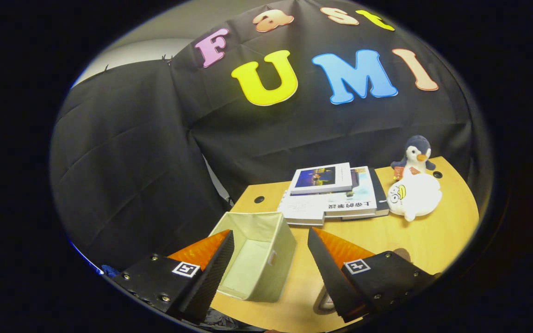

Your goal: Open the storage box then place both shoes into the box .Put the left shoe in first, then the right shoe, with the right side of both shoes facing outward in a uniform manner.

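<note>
So at this point I had the gripper (271, 259) hovering above the near part of the desk (387, 240), fingers spread wide apart with nothing between them — released, basically; the orange-backed fingers (336, 252) framed the storage box (255, 254), which sat just ahead and slightly to the left, near the left edge of the desk. The box looked already open to me: pale fabric walls standing up, no lid that I could see, inside bare; so I judged the opening step was done or nearly so, and no shoe was in it yet.

The shoes were the tricky bit; I could only make out a rounded brownish shape (324, 298) tucked under the right finger, close in — might have been a shoe, couldn't tell for sure. If it was, keeping the jaws wide made sense; I'd need that spread to drop over it.

Farther back there was a stack of books (331, 196) and, to the right of them, a white plush (413, 194) with a penguin toy (417, 155) just behind it — well apart from the box, so no worry about bumping them. The box being so close to the desk's left edge was my one concern; a clumsy push could nudge it off.
</note>
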The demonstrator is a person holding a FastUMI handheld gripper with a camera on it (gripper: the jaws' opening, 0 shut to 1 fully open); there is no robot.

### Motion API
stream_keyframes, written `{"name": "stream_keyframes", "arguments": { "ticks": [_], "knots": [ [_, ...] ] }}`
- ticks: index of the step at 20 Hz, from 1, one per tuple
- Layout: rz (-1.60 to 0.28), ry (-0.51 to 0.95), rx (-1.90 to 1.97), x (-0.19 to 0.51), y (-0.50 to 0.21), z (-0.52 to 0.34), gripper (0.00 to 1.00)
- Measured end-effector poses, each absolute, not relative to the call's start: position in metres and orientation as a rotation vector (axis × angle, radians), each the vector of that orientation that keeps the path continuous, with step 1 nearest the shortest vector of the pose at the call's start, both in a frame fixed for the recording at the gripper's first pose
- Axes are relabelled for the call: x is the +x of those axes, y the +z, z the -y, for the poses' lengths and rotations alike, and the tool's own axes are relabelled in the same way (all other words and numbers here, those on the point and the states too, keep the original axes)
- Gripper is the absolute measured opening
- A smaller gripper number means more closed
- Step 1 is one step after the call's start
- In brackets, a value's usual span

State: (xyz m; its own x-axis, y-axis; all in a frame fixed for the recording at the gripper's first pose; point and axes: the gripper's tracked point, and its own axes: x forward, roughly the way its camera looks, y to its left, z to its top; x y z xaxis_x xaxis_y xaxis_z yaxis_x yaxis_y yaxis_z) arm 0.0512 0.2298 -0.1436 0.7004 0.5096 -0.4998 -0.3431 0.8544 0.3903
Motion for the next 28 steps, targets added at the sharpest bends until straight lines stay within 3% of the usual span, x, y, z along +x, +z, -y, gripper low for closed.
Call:
{"name": "stream_keyframes", "arguments": {
  "ticks": [9, 21, 26, 28],
  "knots": [
    [-0.738, 0.34, 0.173, 0.046, -0.233, -0.159, 0.98],
    [-0.926, 0.3, 0.149, 0.025, -0.325, -0.135, 0.98],
    [-1.011, 0.282, 0.108, 0.007, -0.35, -0.127, 0.94],
    [-1.038, 0.275, 0.095, 0.004, -0.359, -0.125, 0.86]
  ]
}}
